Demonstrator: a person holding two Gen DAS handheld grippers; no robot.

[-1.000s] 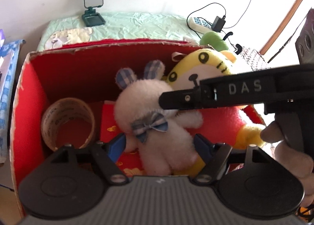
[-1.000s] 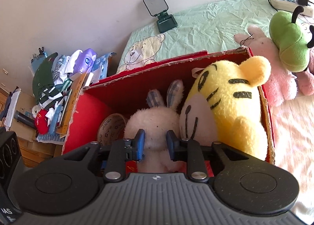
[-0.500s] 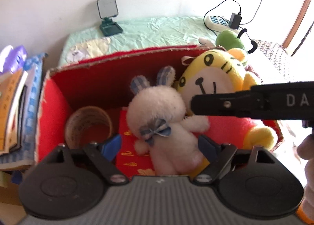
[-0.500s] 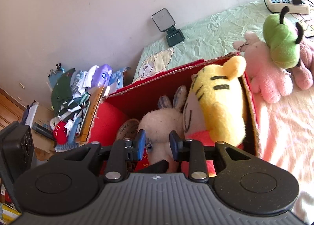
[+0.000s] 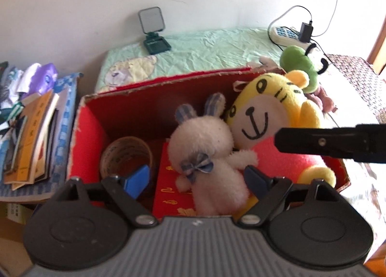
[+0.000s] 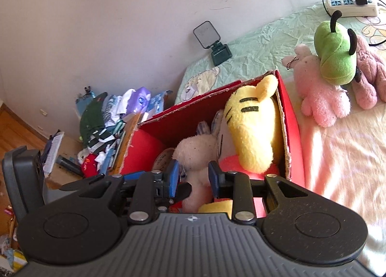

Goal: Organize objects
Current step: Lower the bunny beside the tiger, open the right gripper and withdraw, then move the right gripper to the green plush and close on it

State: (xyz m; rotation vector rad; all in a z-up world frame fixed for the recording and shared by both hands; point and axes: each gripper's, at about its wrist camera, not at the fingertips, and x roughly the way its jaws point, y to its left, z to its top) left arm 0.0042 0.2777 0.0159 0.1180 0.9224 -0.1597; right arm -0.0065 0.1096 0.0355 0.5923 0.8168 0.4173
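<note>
Sitting soft and light against the red box's (image 5: 84, 132) right wall, the white bunny (image 5: 207, 156) is inviting a belly pinch, left gripper (image 5: 195, 180) gaping, right gripper (image 6: 193, 178) narrowly parted, empty.

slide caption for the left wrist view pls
Open left hand-held gripper above red box holding white bunny and yellow tiger.

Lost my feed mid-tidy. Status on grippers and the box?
Left gripper jaws wide, holding nothing. Right gripper jaws narrow, nothing gripped. White bunny and yellow tiger in red box. Pink plush, green plush on bed.
</note>
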